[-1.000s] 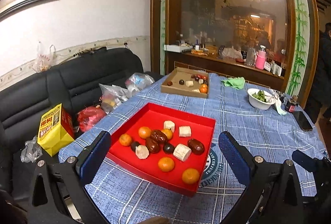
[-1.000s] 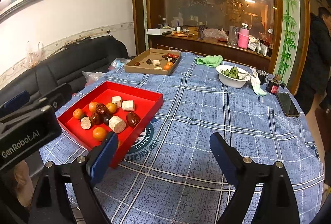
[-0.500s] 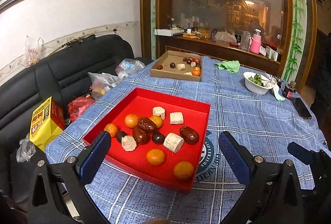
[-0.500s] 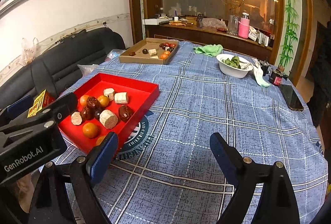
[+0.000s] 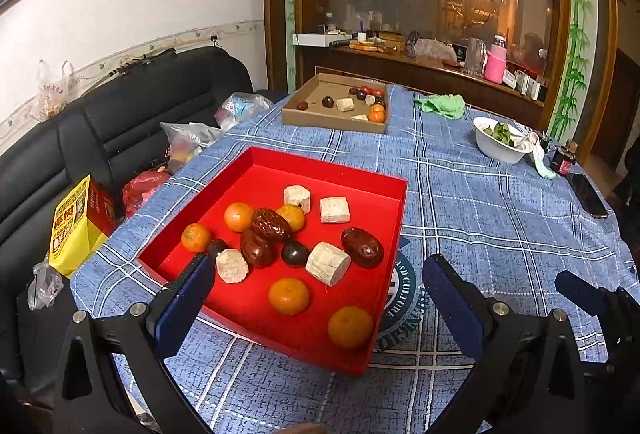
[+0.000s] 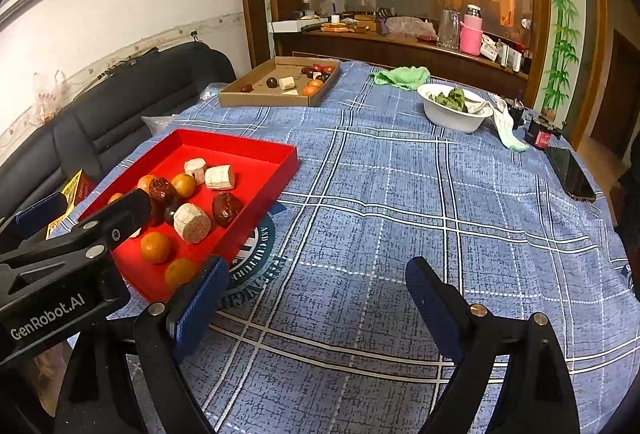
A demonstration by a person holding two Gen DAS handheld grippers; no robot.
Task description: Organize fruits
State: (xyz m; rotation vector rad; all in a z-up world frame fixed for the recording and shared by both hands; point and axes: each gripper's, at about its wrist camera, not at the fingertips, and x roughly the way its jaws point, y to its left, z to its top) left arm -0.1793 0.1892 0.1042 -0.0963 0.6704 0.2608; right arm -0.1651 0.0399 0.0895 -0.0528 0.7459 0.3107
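A red tray [image 5: 320, 165] on the blue checked tablecloth holds several small oranges [image 5: 289, 296], brown dates [image 5: 362, 242], dark plums [image 5: 294, 254] and pale cut chunks [image 5: 328, 263]. My left gripper [image 5: 316, 298] is open and empty, hovering over the tray's near edge. In the right wrist view the tray [image 6: 240, 147] lies at the left. My right gripper [image 6: 316, 298] is open and empty above bare cloth, right of the tray. The left gripper's body [image 6: 60, 274] hides part of the tray there.
A cardboard tray [image 5: 332, 119] with more fruit sits at the table's far side. A white bowl of greens [image 5: 500, 139], a green cloth [image 5: 440, 103], a small bottle [image 5: 564, 157] and a phone [image 5: 588, 187] lie at right. A black sofa [image 5: 120, 121] with bags stands left.
Both grippers have moved forward and lower toward the table; the red tray looms larger. Both stay open and empty. No fruit has moved.
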